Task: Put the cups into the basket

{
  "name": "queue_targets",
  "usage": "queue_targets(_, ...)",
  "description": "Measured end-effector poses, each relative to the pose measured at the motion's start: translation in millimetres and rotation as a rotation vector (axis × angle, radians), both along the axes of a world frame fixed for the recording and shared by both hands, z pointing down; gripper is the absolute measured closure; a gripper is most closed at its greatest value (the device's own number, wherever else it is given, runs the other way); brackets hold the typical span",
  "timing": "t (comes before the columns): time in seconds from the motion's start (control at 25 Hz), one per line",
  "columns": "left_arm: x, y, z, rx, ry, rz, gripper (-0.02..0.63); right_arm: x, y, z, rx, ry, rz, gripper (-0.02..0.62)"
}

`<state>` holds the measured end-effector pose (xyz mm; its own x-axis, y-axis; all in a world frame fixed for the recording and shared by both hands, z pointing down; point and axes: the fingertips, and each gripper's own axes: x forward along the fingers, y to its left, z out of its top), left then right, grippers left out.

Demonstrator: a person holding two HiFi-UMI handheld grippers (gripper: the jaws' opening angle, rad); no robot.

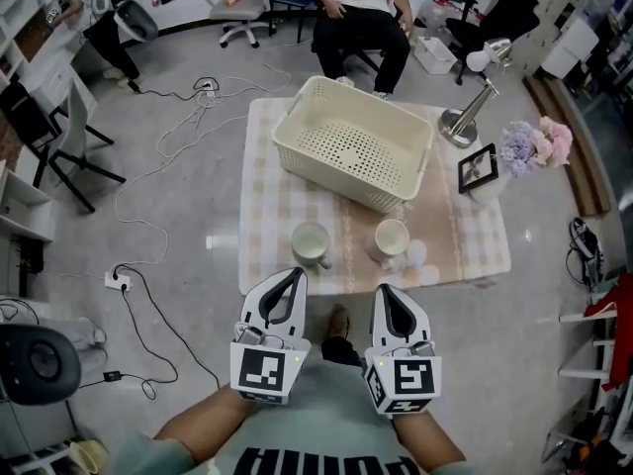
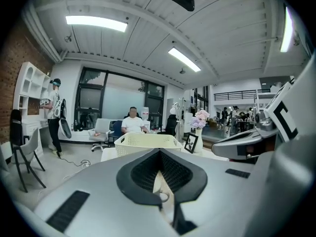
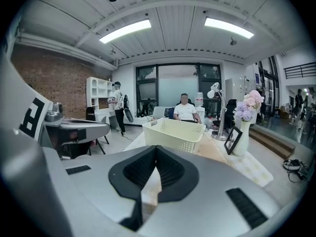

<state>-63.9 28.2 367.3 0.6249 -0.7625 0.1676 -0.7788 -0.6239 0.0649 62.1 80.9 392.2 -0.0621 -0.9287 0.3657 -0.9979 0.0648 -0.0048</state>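
Two cream cups stand on the checked cloth near the table's front edge, the left cup (image 1: pixel 311 242) and the right cup (image 1: pixel 391 238). Behind them sits the empty cream perforated basket (image 1: pixel 353 142), which also shows as the basket (image 2: pixel 147 142) in the left gripper view and the basket (image 3: pixel 174 132) in the right gripper view. My left gripper (image 1: pixel 295 274) hangs just before the table edge, below the left cup, jaws together and holding nothing. My right gripper (image 1: pixel 386 293) is level with it, below the right cup, also shut and empty. Both grippers point at the table.
A desk lamp (image 1: pixel 467 115), a photo frame (image 1: pixel 479 168) and a vase of flowers (image 1: pixel 531 147) stand at the table's right side. A person (image 1: pixel 361 18) sits on a chair behind the table. Cables (image 1: pixel 198 102) lie on the floor to the left.
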Motion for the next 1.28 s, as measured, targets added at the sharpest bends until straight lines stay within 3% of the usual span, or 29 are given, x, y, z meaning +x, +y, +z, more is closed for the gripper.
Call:
queue_targets(0.72, 89, -48, 12, -0.006, -0.073, -0.123, 0.598, 71, -61, 31, -0.067, 0.014, -0.185, 0.583)
queue_targets(1.16, 105, -54, 22, -0.022, -0.122, -0.179, 0.598, 81, -78, 44, -0.105, -0.011, -0.285, 0.58)
queue_targets(1.24, 108, -57, 27, -0.028, -0.124, -0.169, 0.598, 83, -80, 51, -0.125, -0.006, -0.288, 0.557)
queue_targets(1.28, 110, -59, 30, -0.033, -0.125, -0.163, 0.598, 84, -82, 55, -0.138, -0.007, -0.287, 0.515)
